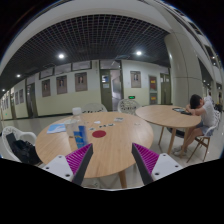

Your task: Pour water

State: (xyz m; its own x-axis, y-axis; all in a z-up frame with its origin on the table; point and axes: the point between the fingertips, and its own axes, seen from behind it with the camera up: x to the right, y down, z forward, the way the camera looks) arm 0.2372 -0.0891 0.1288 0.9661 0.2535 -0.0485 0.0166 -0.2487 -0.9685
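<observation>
A round wooden table (110, 150) stands just ahead of my fingers. On its left side a blue bottle or cup (80, 136) stands upright, with a white cup (77, 112) farther back and a red round object (98, 132) lying flat near the middle. My gripper (112, 165) is open and holds nothing. Its purple pads (146, 158) frame the near edge of the table, well short of the blue object.
A person (202, 118) sits at a second round table (165, 116) to the right. White chairs (20, 138) stand left of the near table, with a dark bag (20, 152) on one. A large pillar (186, 70) rises at the right. Bare floor lies under the table.
</observation>
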